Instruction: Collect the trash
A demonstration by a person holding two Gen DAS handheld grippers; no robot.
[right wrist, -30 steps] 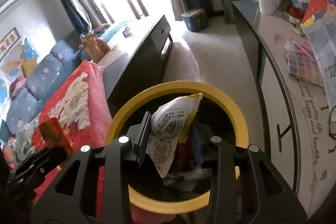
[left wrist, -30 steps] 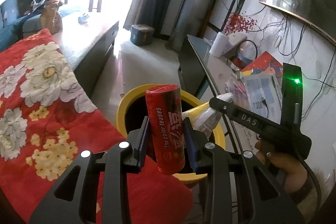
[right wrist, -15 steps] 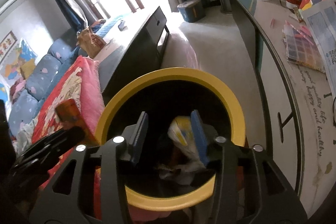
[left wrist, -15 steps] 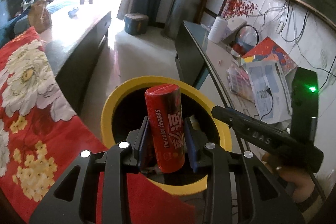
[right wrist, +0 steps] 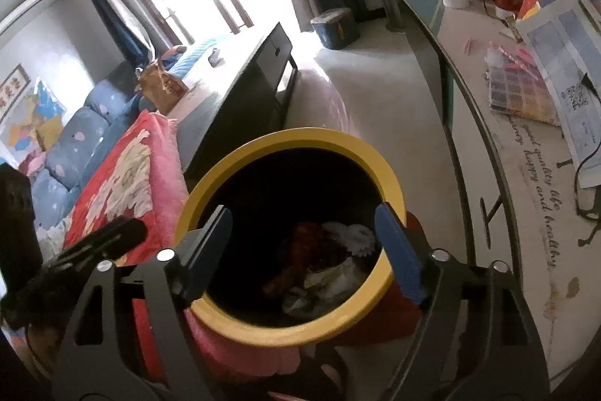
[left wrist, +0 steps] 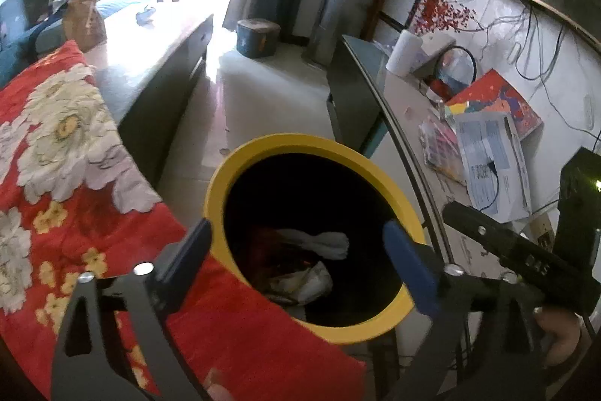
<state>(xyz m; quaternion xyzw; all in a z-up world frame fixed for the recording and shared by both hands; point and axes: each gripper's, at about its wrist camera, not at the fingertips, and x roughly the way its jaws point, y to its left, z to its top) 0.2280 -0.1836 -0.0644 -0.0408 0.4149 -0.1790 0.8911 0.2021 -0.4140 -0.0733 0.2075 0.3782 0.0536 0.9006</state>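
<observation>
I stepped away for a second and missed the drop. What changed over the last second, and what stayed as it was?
Both grippers let go. The left gripper released the red candy tube, and the right gripper released the white and yellow wrapper; both jaws now stand wide open and empty. A reddish item and wrappers lie inside the bin. The yellow bin and the red floral blanket stayed put.

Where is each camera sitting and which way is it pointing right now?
Left wrist: on the left claw, open, looking down into the yellow bin; the right claw's body and a hand show at right.
Right wrist: on the right claw, open, looking into the same yellow bin; the left claw's dark body shows at left.
Shared: bin, its trash, red floral blanket, cluttered desk.
</observation>
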